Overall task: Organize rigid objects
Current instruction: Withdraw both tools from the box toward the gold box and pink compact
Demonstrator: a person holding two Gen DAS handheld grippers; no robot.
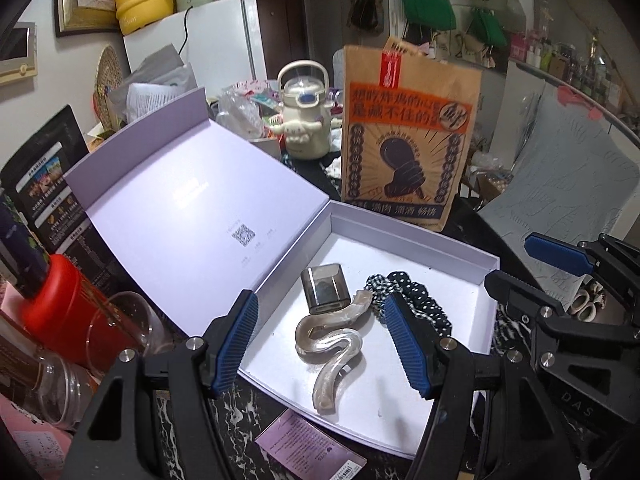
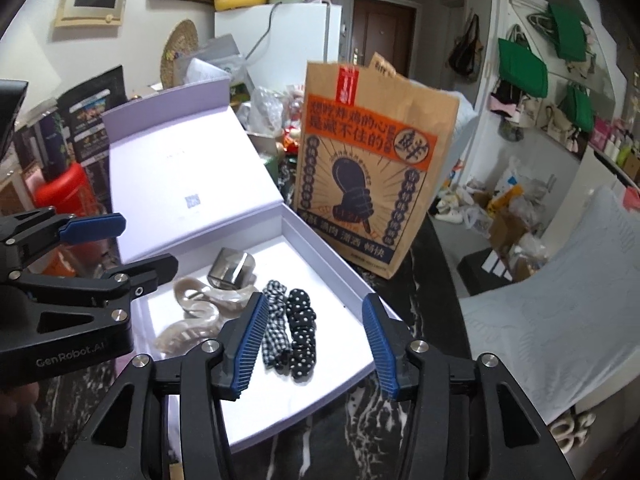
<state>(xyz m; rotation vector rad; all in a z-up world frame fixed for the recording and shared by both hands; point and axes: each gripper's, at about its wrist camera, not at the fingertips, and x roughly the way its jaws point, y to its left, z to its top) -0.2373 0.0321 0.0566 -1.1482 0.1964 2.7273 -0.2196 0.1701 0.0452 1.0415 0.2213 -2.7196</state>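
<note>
Seen from the left wrist, the left gripper (image 1: 326,344) hangs open and empty above an open white box (image 1: 460,260) holding a wavy hair clip (image 1: 330,346), a smoky square case (image 1: 325,288) and patterned scrunchies (image 1: 416,300).

From the right wrist, the right gripper (image 2: 316,344) also stands open, holding nothing, over the same scrunchies (image 2: 290,328). With both tools crowded close above the box, a careless reach could make them collide or nudge its contents.

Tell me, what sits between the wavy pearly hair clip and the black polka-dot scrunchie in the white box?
The black-and-white checked scrunchie lies between the hair clip and the polka-dot scrunchie, clearest in the right wrist view.
</note>
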